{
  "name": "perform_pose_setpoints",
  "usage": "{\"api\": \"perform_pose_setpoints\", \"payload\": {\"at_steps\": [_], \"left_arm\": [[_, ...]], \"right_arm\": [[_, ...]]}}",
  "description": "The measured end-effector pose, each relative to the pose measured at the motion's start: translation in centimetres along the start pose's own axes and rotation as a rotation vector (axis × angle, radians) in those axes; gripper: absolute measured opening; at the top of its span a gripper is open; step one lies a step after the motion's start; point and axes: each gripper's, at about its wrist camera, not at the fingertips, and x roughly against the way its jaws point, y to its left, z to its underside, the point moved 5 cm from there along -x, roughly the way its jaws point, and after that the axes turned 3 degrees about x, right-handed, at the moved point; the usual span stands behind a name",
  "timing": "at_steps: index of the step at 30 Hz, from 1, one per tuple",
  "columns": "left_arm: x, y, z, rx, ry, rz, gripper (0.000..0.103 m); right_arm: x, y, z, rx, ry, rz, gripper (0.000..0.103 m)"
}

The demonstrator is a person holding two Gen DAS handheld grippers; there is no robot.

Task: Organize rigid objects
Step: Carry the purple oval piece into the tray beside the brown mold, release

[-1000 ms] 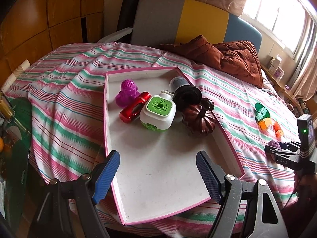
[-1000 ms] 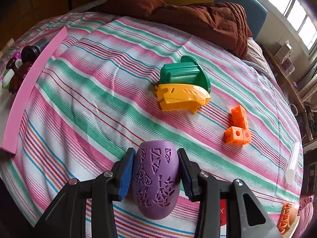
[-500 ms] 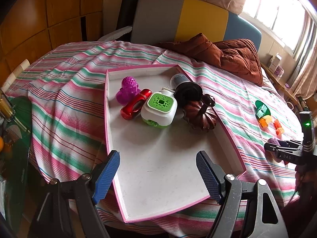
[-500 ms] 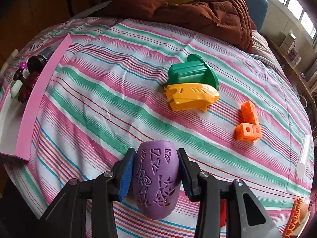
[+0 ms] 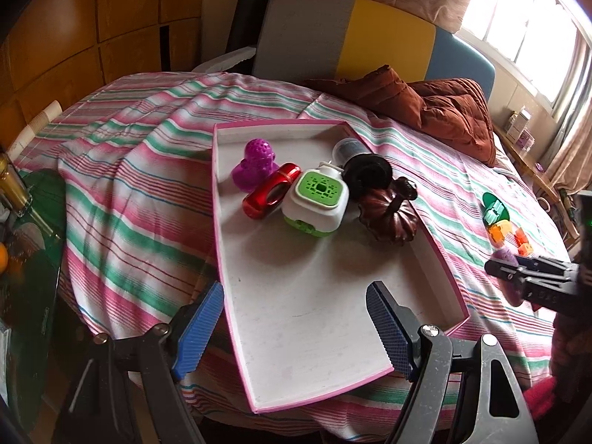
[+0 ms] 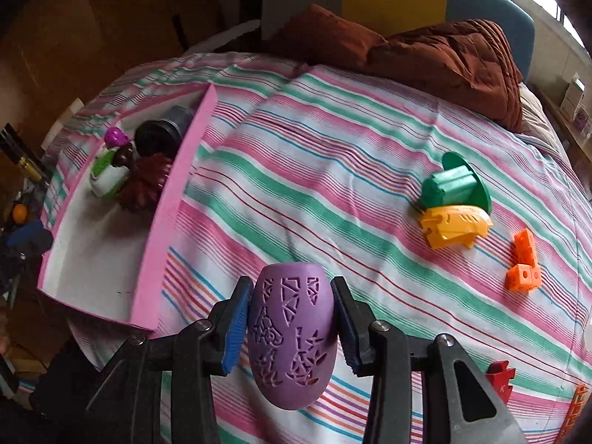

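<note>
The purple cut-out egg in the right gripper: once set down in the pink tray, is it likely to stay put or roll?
The purple egg looks rounded all over with no flat base, so it will probably roll or rock. Its pierced shell suggests it is hollow and light. Clamped in the right gripper, it keeps its shape, so likely rigid. The pink tray wall should stop it.

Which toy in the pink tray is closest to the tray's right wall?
The dark brown pumpkin, right against the pink tray wall; the other toys sit further left.
</note>
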Motion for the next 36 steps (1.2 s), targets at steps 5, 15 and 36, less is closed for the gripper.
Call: {"api": "perform_pose_setpoints", "payload": {"at_steps": [5,15,36], "left_arm": [[0.0,0.7,0.1,0.016,0.001,-0.005,0.08],[0.2,1.9,0.0,0.045,-0.004,-0.006,0.08],[0.2,2.1,0.0,0.045,-0.002,-0.009,0.08]], "right_arm": [[1.3,4.3,-2.5,0.052,-0.065,-0.084,0.043],[-1.9,12.7,-4.1,0.229,-0.013,-0.133,0.043],[-5.2,12.8,-4.1,0.292,-0.019,0.016,0.042]]}}
